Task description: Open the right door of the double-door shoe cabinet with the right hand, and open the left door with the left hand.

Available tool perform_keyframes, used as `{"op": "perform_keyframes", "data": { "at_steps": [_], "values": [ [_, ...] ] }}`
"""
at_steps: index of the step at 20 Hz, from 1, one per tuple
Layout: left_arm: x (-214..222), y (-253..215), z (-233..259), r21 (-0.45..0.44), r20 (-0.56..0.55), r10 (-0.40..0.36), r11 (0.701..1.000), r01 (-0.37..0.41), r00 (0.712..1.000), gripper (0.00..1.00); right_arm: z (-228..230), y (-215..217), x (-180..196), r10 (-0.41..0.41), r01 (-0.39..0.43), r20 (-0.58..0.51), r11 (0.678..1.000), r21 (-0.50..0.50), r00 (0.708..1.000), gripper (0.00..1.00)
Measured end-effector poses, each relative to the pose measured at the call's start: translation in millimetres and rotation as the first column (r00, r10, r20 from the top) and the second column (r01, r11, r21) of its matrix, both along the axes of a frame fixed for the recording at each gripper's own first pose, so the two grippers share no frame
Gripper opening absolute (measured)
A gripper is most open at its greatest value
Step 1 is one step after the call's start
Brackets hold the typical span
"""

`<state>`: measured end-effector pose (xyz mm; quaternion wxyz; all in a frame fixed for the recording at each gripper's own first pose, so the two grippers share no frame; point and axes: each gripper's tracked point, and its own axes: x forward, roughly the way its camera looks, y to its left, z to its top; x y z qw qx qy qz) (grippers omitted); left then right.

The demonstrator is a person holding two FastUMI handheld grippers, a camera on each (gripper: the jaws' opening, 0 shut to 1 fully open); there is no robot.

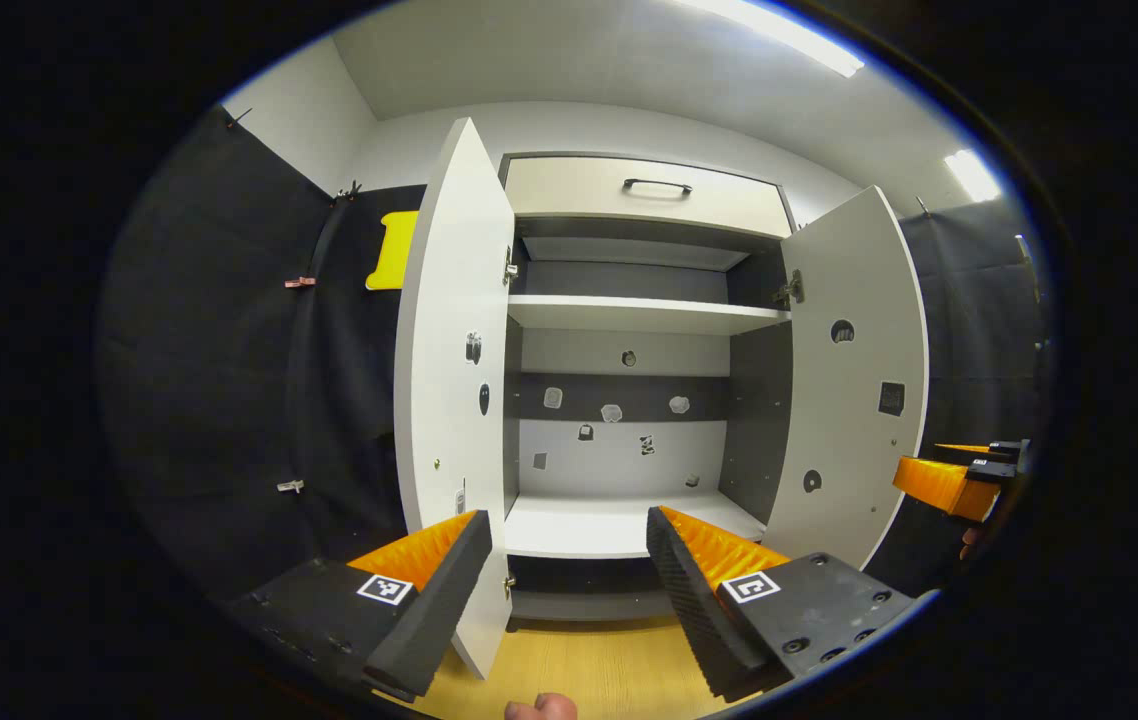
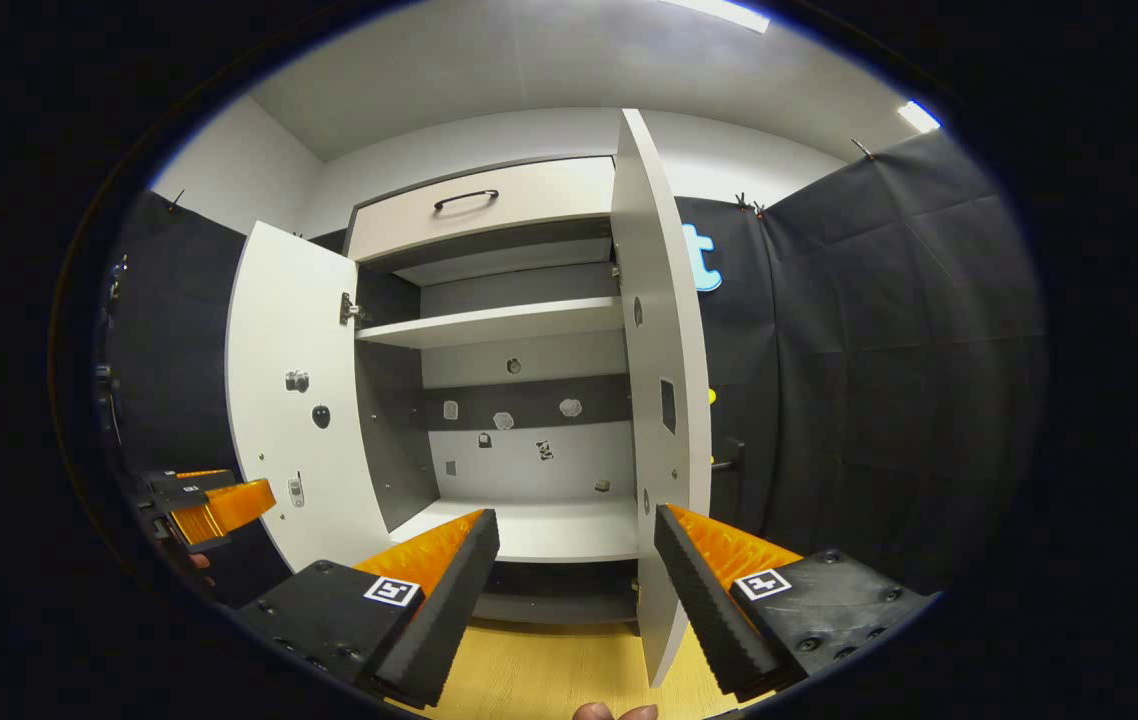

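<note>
Left gripper view puts the left gripper [image 1: 569, 590], jaws spread on nothing, before the shoe cabinet [image 1: 629, 340], left door [image 1: 454, 380] and right door [image 1: 854, 380] both swung wide; right gripper view adds a dark handle [image 2: 726, 462] beyond the right door [image 2: 664, 400], right gripper [image 2: 577, 590] jaws likewise spread.

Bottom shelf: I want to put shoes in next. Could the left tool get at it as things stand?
Probably yes. Both doors, left door and right door, stand swung open, and the open left tool faces the bare bottom shelf with nothing between.

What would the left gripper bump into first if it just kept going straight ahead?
Probably the bottom shelf inside the open cabinet. The left gripper points between the two open doors, with nothing seen in the way. Depth is hard to judge, so it might hit the back wall instead.
</note>
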<state>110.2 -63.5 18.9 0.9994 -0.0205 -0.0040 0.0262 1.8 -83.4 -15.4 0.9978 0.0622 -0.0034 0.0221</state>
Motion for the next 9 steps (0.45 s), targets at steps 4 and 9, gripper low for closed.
{"op": "perform_keyframes", "data": {
  "at_steps": [4,9],
  "values": [
    [-1.2,-4.3,-3.9,0.022,-0.021,0.021,1.0,-0.021,1.0,0.96,-2.2,0.8,4.5,0.006,-0.006,0.0,1.0,-0.029,1.0,0.98],
    [-3.3,-8.6,-0.8,0.03,-0.015,0.04,0.999,-0.04,0.999,0.96,4.4,10.2,8.3,0.039,-0.038,0.019,0.999,-0.025,0.999,0.98]
  ]
}}
